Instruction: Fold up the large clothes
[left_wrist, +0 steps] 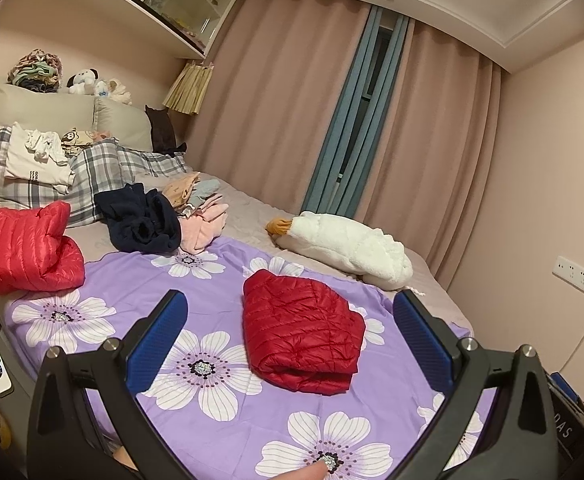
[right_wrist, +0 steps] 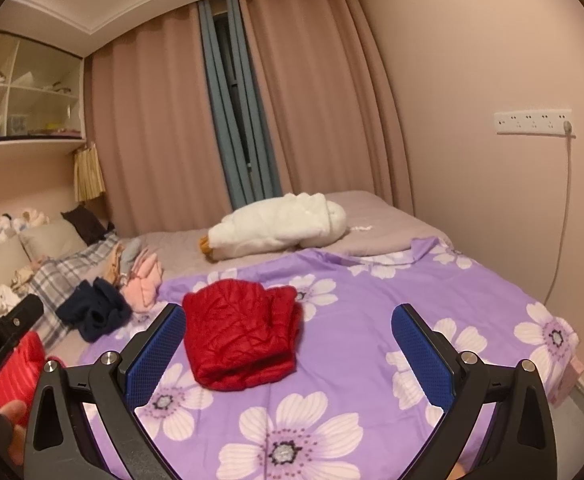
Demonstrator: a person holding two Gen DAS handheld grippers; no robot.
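A bedroom with pink walls and drawn curtains; a bed covered by a purple flowered sheet [left_wrist: 220,280] fills both views. In the middle of that sheet lies a folded red puffer jacket [left_wrist: 301,332], a compact quilted bundle with its layered edges facing the cameras. It looks light, soft and springy, with a slick shell, so the layers may slide or puff open; a hold on the stacked near edge, pinching all layers together, seems safest.

The left gripper [left_wrist: 292,336] and the right gripper [right_wrist: 288,344] both hover above the near side of the bed, fingers spread wide, holding nothing.

A second red puffer jacket [left_wrist: 28,252], unfolded, sits near the bed's left edge. Beyond are a dark navy garment [left_wrist: 140,220], pink clothes [left_wrist: 204,224] and a white goose plush [left_wrist: 343,248]. Bare sheet surrounds the folded jacket on all sides, giving open room; the wall runs close along the bed's right edge.
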